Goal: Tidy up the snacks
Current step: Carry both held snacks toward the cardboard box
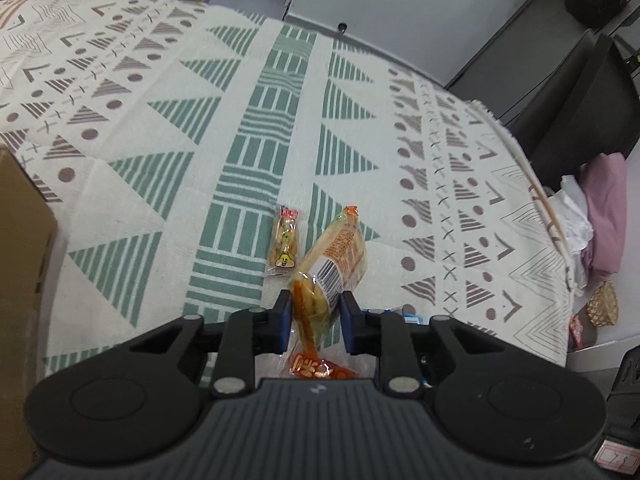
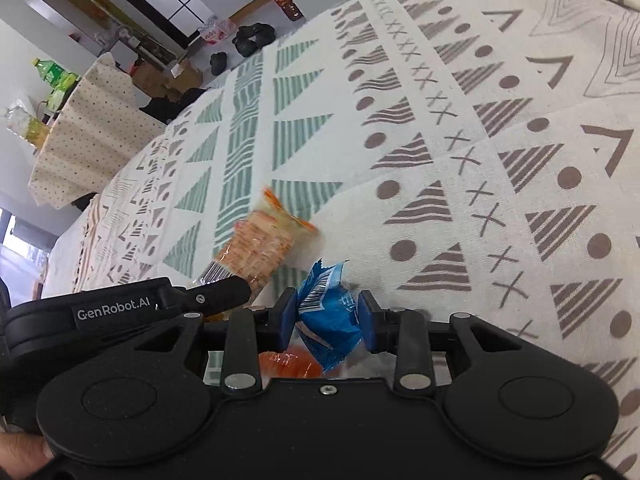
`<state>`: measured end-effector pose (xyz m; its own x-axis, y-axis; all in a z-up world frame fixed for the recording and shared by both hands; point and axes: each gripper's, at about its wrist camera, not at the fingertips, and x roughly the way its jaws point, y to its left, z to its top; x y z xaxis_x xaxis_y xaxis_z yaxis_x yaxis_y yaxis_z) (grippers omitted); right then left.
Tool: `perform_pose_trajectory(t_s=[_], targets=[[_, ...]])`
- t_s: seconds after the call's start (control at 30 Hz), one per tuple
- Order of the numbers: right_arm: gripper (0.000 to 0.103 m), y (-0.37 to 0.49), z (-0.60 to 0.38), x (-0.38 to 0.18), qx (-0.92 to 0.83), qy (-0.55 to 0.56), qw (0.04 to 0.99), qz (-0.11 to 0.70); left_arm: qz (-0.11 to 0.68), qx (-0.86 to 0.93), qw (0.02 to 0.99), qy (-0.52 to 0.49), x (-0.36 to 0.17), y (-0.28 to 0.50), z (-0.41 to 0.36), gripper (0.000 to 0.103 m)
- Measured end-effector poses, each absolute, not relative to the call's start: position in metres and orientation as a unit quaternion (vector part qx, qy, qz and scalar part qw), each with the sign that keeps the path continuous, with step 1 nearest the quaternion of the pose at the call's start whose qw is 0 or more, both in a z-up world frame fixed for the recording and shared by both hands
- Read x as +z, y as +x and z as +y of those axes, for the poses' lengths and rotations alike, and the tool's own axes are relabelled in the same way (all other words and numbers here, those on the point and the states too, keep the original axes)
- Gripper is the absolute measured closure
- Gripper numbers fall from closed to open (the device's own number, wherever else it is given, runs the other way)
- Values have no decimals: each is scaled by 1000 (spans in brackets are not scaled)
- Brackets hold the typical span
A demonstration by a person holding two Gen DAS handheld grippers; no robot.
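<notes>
A patterned cloth (image 1: 168,128) with green and brown triangles covered the worktop, and a cardboard box (image 1: 20,264) stood at its left edge. The left hand-held gripper (image 1: 316,316) was clamped narrow on an orange snack packet (image 1: 332,264), which tilted up off the cloth with its far end raised. The right hand-held gripper (image 2: 328,320) pinched a crumpled blue snack packet (image 2: 330,316) between its blue pads (image 2: 289,318), just beside the orange one. A small clear snack packet (image 1: 285,242) with a yellow cartoon face lay flat on the cloth, just left of the orange packet.
</notes>
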<state>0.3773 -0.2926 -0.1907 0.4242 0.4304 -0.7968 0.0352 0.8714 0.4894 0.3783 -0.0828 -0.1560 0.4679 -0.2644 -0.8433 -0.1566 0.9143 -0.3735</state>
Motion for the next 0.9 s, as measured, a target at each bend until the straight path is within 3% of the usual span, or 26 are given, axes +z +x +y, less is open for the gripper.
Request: perform_pose_trajectory(t_s=[0.9], targets=[[71,333,-204,-105,180,207,843,463,429,18,868,-250,-74,295,17,79]])
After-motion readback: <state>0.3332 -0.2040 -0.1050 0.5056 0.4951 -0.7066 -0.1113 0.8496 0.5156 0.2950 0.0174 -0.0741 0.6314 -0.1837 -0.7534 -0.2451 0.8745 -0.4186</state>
